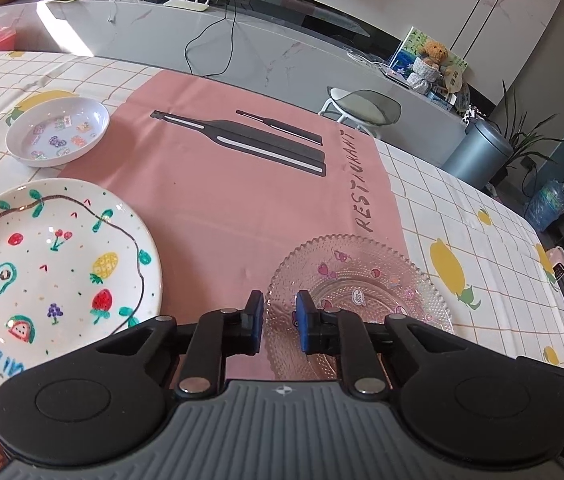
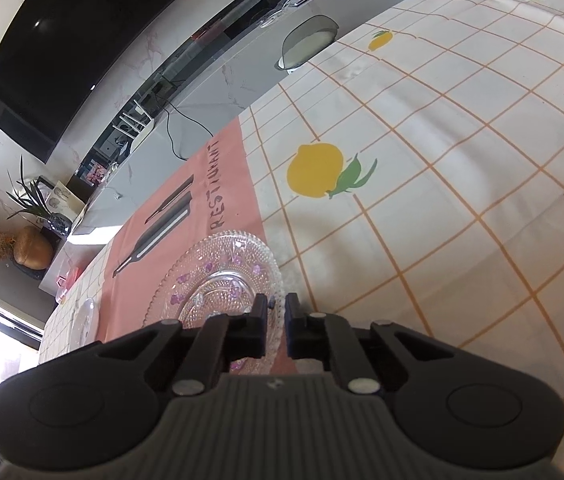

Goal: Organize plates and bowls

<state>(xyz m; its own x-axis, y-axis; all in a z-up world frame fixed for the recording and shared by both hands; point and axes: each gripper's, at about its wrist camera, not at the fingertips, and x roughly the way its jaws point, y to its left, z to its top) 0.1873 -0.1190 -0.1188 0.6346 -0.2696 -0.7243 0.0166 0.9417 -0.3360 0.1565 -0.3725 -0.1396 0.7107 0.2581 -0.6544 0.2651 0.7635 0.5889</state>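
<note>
glass plate (image 1: pixel 361 280): on the pink mat (image 1: pixel 218 208), right edge lapping onto the checked cloth; both grippers at its near rim.
right gripper (image 2: pixel 276 328): nearly closed, beaded rim sitting in the narrow slot between the jaws; reads as pinching the rim, though actual pad contact hard to confirm through clear glass.
left gripper (image 1: pixel 280 322): jaws a small way apart, straddling the left near rim; gap visible either side, no grip.
painted plate (image 1: pixel 50 264): left of the mat, flat on the table (image 1: pixel 461 208), free.
white bowl (image 1: pixel 58 130): further back on the left, at the mat's edge, free.
step in hand: probably lifting the glass plate to stack it with the other dishes.
grip advice: seat rim deep in the pads before lifting; beaded glass likely slick, a thin edge pinch could pivot.
lift advice: raise the near edge first, keep plate close to level, go slow off the mat.
left role: close on the rim for a second hold, or back clear so the plate does not snag.
risk: glass slipping and chipping on the painted plate when set down; lower flat and centred.
stack order guess: painted plate as base, glass on top, bowl last.
</note>
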